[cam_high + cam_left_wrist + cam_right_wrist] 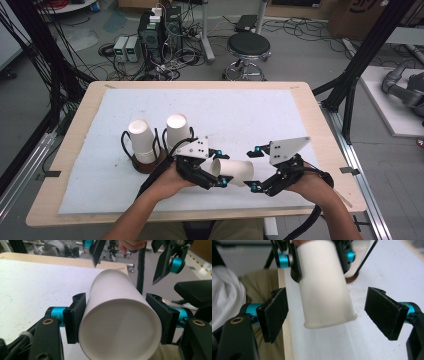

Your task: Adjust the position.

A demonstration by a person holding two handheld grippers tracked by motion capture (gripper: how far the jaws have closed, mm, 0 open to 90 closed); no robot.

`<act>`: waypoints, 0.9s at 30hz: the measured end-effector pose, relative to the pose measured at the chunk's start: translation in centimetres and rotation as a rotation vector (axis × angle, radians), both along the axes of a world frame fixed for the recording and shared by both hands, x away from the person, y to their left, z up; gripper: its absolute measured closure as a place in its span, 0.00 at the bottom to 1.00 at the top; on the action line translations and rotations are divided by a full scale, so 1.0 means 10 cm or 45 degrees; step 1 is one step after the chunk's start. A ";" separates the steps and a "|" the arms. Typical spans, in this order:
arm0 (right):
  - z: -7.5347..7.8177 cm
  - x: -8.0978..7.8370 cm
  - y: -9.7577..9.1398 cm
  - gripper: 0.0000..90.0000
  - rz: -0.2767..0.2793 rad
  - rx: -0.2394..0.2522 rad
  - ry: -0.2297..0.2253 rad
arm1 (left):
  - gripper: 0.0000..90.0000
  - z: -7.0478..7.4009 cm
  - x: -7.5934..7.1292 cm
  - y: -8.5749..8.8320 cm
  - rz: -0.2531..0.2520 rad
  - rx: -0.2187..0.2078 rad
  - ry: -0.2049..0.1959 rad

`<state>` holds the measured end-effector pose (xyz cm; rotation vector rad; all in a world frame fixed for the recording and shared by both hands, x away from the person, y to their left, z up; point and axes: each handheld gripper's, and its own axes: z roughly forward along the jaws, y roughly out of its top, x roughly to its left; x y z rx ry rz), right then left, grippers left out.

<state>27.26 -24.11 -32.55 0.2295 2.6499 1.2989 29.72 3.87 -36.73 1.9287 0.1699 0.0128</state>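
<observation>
Now we hold both hands low over the near edge of the table (75, 130), forearms coming in from below and the two grippers turned in toward each other. Our left gripper (222, 167) lies level, pointing right, and its jaws are clamped on the sides of a white paper cup (235, 171), pads pressed flat against its wall near the closed base. The cup lies on its side between the two grippers, just above the white mat (240, 110), with its rimmed mouth toward our right gripper (253, 169). That gripper points left with its jaws spread wide; the cup's mouth sits between the pads (274, 315), clear of both. Two more white cups (141, 140) stand upside down at our left on a dark wire holder (147, 164).
</observation>
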 end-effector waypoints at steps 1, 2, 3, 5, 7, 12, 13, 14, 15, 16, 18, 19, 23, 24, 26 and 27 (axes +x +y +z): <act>0.00 -0.01 -0.05 0.22 -0.027 0.060 -0.004 | 0.39 -0.01 0.00 0.01 0.014 -0.010 -0.003; -0.01 -0.02 -0.09 0.22 -0.054 0.111 -0.011 | 0.39 -0.01 0.00 0.01 0.014 -0.010 -0.003; -0.02 -0.03 -0.13 0.22 -0.078 0.162 -0.007 | 0.39 -0.02 0.01 0.03 0.041 -0.048 0.000; -0.04 -0.03 -0.16 0.22 -0.099 0.201 -0.004 | 0.39 -0.02 0.01 0.05 0.057 -0.067 -0.003; -0.09 -0.04 -0.23 0.22 -0.143 0.253 -0.008 | 0.39 -0.03 0.02 0.08 0.089 -0.106 -0.009; -0.25 -0.06 -0.38 0.22 -0.234 0.354 -0.003 | 0.39 -0.06 0.03 0.12 0.136 -0.184 -0.001; -0.25 -0.06 -0.38 0.22 -0.234 0.354 -0.003 | 0.39 -0.06 0.03 0.12 0.136 -0.184 -0.001; -0.30 -0.06 -0.43 0.22 -0.248 0.387 0.018 | 0.39 -0.07 0.03 0.13 0.134 -0.204 -0.001; -0.30 -0.06 -0.43 0.22 -0.248 0.387 0.018 | 0.39 -0.07 0.03 0.13 0.134 -0.204 -0.001; -0.35 -0.06 -0.47 0.22 -0.265 0.411 0.036 | 0.39 -0.08 0.03 0.13 0.126 -0.229 0.009; -0.40 -0.06 -0.51 0.22 -0.273 0.426 0.044 | 0.39 -0.08 0.03 0.13 0.121 -0.242 0.005; -0.43 -0.07 -0.52 0.22 -0.277 0.431 0.055 | 0.39 -0.09 0.03 0.13 0.115 -0.252 0.008; -0.52 -0.09 -0.53 0.22 -0.275 0.449 0.084 | 0.39 -0.09 0.03 0.12 0.092 -0.283 0.016; -0.53 -0.08 -0.53 0.22 -0.266 0.451 0.096 | 0.39 -0.09 0.03 0.12 0.092 -0.283 0.016; -0.55 -0.08 -0.51 0.22 -0.258 0.450 0.105 | 0.39 -0.09 0.02 0.10 0.079 -0.296 0.018; -0.55 -0.08 -0.51 0.22 -0.260 0.447 0.110 | 0.39 -0.09 0.02 0.10 0.079 -0.296 0.018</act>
